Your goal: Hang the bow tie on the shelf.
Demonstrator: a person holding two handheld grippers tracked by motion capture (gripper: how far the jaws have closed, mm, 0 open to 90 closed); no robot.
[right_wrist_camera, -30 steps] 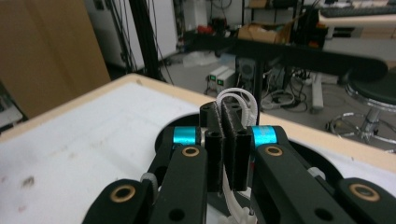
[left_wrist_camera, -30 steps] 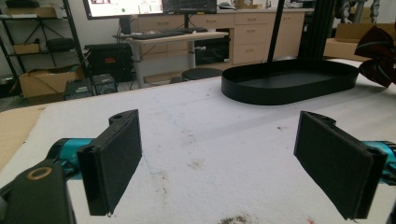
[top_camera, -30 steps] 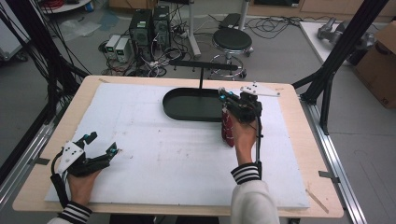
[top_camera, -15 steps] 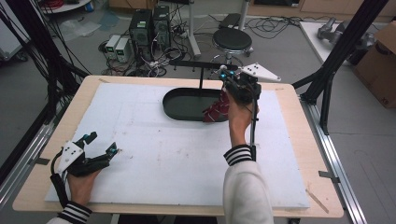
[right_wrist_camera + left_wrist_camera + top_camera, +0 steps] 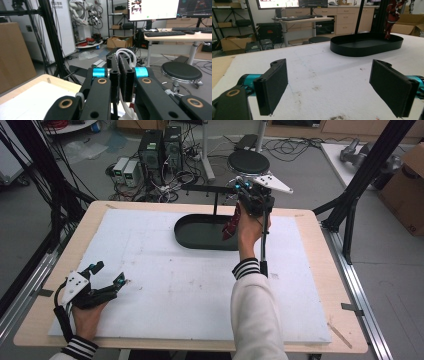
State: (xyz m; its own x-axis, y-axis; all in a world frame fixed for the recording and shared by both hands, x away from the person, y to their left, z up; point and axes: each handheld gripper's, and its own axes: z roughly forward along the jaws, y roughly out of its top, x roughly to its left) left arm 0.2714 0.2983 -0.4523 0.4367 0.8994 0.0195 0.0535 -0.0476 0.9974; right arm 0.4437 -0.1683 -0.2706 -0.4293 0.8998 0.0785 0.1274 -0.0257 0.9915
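My right gripper (image 5: 241, 190) is held up over the right end of the black oval tray (image 5: 192, 227), close to the black crossbar (image 5: 205, 188) of the stand that rises behind it. Its jaws are shut on a white cord loop (image 5: 125, 52). A red item (image 5: 231, 226) dangles from it above the tray, and it hangs over the tray's (image 5: 364, 45) far rim as the red item (image 5: 391, 15) in the left gripper view. My left gripper (image 5: 110, 272) rests near the front left of the white mat, and the left gripper (image 5: 329, 85) is open with nothing between its pads.
The white mat (image 5: 150, 270) covers most of the wooden table (image 5: 320, 270). The stand's thin post (image 5: 216, 206) rises at the tray's far side. A black stool (image 5: 248, 162), computers and cables lie on the floor beyond the table. Black frame legs stand at both sides.
The right hand has lifted and moved away from me toward the crossbar, carrying the red item from the tray's near right side to above the tray. The left hand has stayed still.
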